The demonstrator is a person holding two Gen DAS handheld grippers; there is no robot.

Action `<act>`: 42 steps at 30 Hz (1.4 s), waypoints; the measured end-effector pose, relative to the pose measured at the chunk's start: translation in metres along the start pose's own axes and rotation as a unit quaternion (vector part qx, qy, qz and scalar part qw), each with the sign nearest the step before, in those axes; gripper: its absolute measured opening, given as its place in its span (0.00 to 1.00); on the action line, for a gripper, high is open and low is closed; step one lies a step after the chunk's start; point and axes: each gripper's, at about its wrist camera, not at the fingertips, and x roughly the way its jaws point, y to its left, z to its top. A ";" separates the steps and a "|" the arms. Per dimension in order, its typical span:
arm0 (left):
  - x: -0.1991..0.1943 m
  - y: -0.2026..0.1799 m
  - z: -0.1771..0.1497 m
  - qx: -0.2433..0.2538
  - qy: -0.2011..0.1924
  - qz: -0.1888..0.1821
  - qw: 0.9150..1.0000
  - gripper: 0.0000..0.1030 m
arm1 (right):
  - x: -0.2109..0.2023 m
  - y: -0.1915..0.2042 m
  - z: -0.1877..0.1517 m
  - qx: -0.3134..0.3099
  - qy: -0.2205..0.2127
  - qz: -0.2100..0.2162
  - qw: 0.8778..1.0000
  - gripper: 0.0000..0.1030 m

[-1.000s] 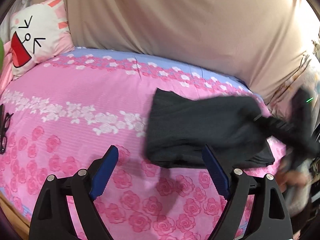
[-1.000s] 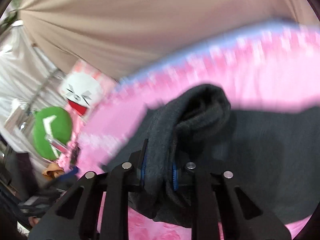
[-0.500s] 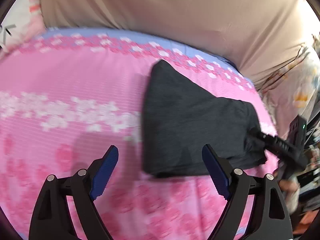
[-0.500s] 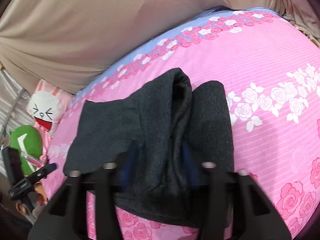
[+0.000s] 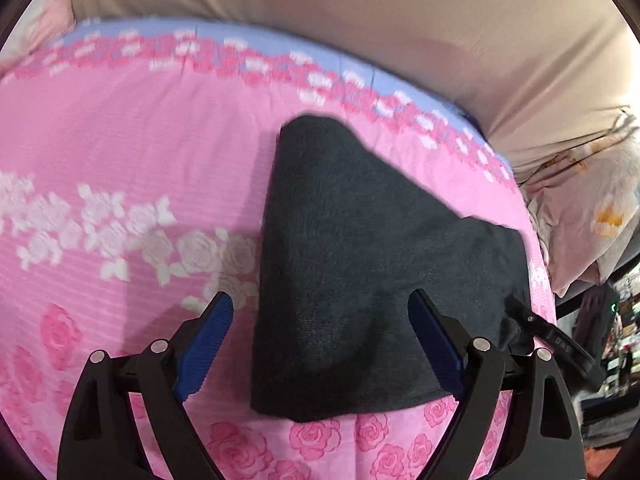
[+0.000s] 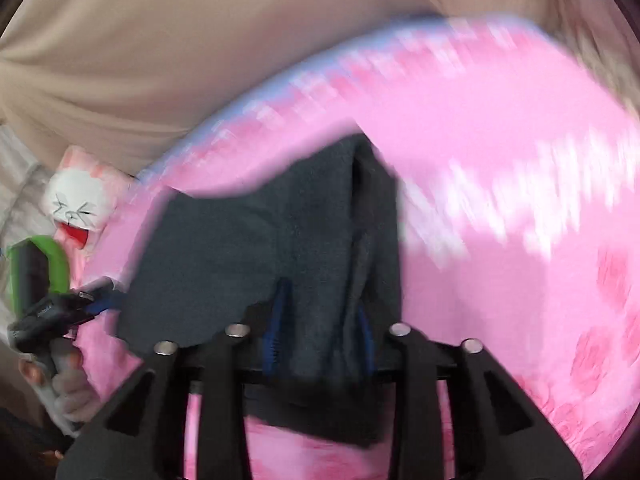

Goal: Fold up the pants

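Observation:
The dark grey pants [image 5: 360,272] lie folded on the pink flowered bedspread [image 5: 120,140]. My left gripper [image 5: 320,344] is open, its blue pads either side of the pants' near left part, just above the cloth. My right gripper [image 6: 320,320] is at the pants' [image 6: 312,240] right edge with a bunched fold of cloth between its blue pads, which stand a little apart. The right gripper also shows at the right edge of the left wrist view [image 5: 556,340]. The right wrist view is blurred by motion.
A beige cloth wall [image 5: 360,20] rises behind the bed. A white rabbit cushion [image 6: 80,208] and a green cushion [image 6: 52,264] lie at the bed's far left. A floral quilt [image 5: 592,208] hangs off the right side. The left gripper and the hand holding it show in the right wrist view [image 6: 52,312].
My right gripper has laid the pants' end down onto the bed and its pads have spread a little. My left gripper has moved in over the pants' near edge.

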 end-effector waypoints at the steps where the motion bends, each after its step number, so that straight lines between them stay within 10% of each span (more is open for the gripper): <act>1: 0.007 0.003 0.000 -0.011 0.012 -0.005 1.000 0.84 | -0.010 0.002 0.000 0.001 -0.015 0.001 1.000 0.45; 4: 0.013 0.003 -0.002 -0.017 0.011 -0.009 1.000 0.84 | -0.027 0.003 0.000 0.002 -0.059 -0.024 0.998 0.90; 7: 0.017 0.000 -0.002 -0.006 0.006 -0.010 1.000 0.84 | -0.009 -0.007 -0.003 0.033 -0.028 0.005 0.999 0.90; 9: 0.020 -0.004 0.000 0.012 0.000 -0.007 1.000 0.53 | 0.000 -0.008 -0.004 0.031 -0.015 -0.010 0.999 0.90; 11: 0.020 -0.001 0.004 0.008 -0.002 0.003 1.000 0.20 | 0.006 0.001 -0.002 0.012 -0.001 0.015 1.000 0.58; 12: 0.017 0.003 0.007 -0.002 -0.001 -0.013 1.000 0.18 | 0.016 0.006 -0.001 0.013 0.011 -0.003 1.000 0.39; 15: -0.010 0.011 0.016 -0.012 -0.015 -0.044 0.999 0.13 | 0.006 0.027 -0.002 -0.010 -0.003 0.010 1.000 0.27; 20: -0.078 0.027 0.001 0.016 -0.046 -0.005 0.999 0.13 | -0.004 0.054 -0.028 -0.018 0.016 0.079 0.997 0.26; 25: -0.073 0.067 -0.029 -0.001 -0.023 0.098 0.995 0.18 | -0.004 0.059 -0.048 -0.012 0.001 0.012 1.000 0.51; 30: -0.109 0.047 -0.006 0.009 -0.080 0.036 0.996 0.22 | -0.018 0.093 -0.030 -0.068 -0.026 -0.001 0.997 0.51; 32: -0.102 0.023 0.016 0.028 -0.091 0.031 0.995 0.41 | 0.000 0.097 -0.027 -0.074 -0.013 -0.012 0.997 0.51; 36: -0.019 0.009 0.063 -0.002 0.016 0.058 0.998 0.34 | 0.016 0.103 -0.031 -0.093 0.001 -0.027 0.995 0.17; 38: 0.008 0.022 0.071 -0.014 0.037 0.098 0.994 0.07 | -0.007 0.108 -0.032 -0.093 -0.018 -0.001 0.995 0.13; 42: 0.014 0.032 0.079 -0.024 0.037 0.087 0.995 0.07 | 0.000 0.074 -0.036 -0.093 0.004 -0.097 0.991 0.12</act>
